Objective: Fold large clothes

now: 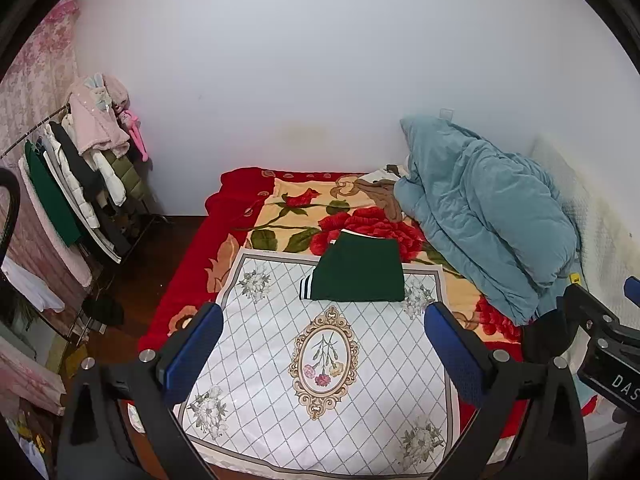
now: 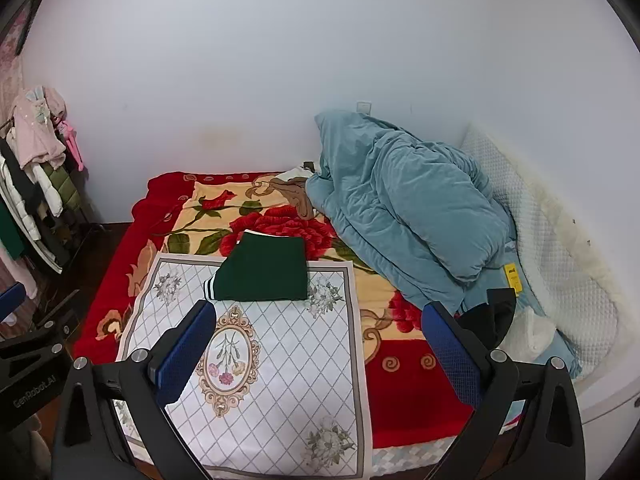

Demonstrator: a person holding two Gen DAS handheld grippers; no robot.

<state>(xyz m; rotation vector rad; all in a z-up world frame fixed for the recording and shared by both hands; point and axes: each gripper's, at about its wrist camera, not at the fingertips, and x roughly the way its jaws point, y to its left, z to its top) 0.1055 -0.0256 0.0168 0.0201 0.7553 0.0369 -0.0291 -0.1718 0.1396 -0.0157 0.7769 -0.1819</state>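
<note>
My left claw (image 1: 324, 344) hangs above the near end of the bed with its blue pads spread wide and nothing between them, and my right claw (image 2: 320, 344) is the same, wide apart and empty. The green garment (image 1: 360, 272) lies folded into a neat rectangle at the far edge of the white patterned cloth (image 1: 320, 380), partly over the red floral blanket (image 1: 280, 216), a striped cuff poking out at its left; neither claw touches it. My left view takes in much more of the clothes rack (image 1: 80, 184) on the left, with its hanging coats, and a dark heap on the floor (image 1: 102, 310) beneath it. My right view shows more of the crumpled blue quilt (image 2: 408, 208), plus a white quilted pillow (image 2: 540, 240) against the wall and a yellow tag (image 2: 512, 278) that the left view barely catches.
</note>
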